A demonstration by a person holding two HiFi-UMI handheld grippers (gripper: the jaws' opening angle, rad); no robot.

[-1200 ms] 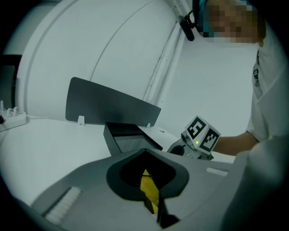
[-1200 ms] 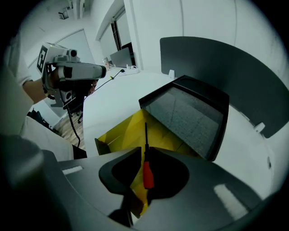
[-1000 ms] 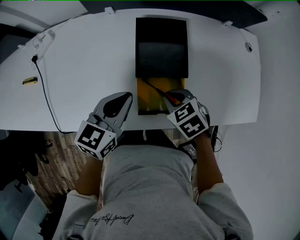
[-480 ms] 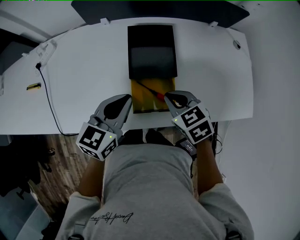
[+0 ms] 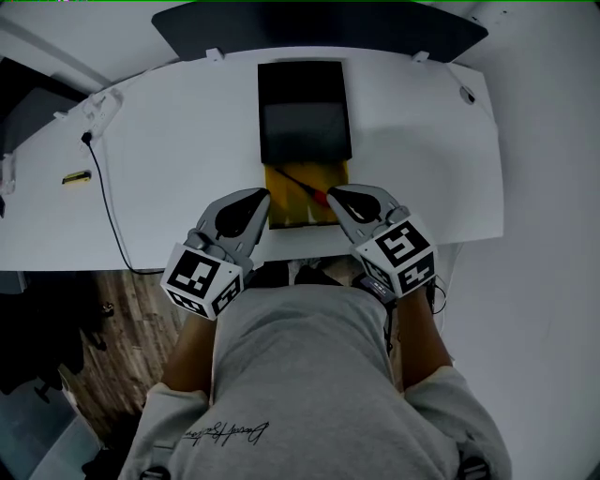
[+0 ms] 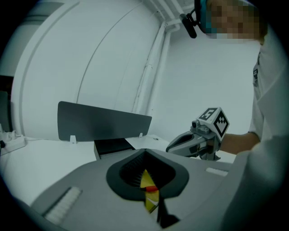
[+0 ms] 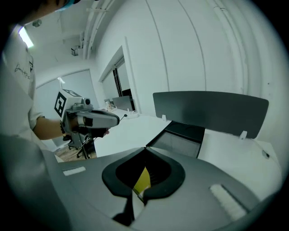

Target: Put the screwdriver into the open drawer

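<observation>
The screwdriver (image 5: 305, 187), black shaft and red handle, lies slantwise inside the open yellow drawer (image 5: 286, 208) of a black cabinet (image 5: 304, 112) on the white desk (image 5: 169, 169). My left gripper (image 5: 263, 195) is shut and empty at the drawer's front left corner. At the front right corner my right gripper (image 5: 331, 192) is also shut, its tip just beside the red handle without holding it. In the left gripper view the yellow drawer (image 6: 149, 198) and the red handle (image 6: 151, 188) show through the jaw window, and the right gripper (image 6: 198, 137) hangs beyond.
A dark divider panel (image 5: 319, 23) stands along the desk's back edge. A black cable (image 5: 103, 202), a white power strip (image 5: 94, 103) and a small yellow item (image 5: 76, 176) sit at the left. The desk's front edge runs just under both grippers.
My right gripper was over the drawer with the screwdriver and has drawn back to the front right corner. The screwdriver now lies loose in the drawer. The left gripper has edged closer.
</observation>
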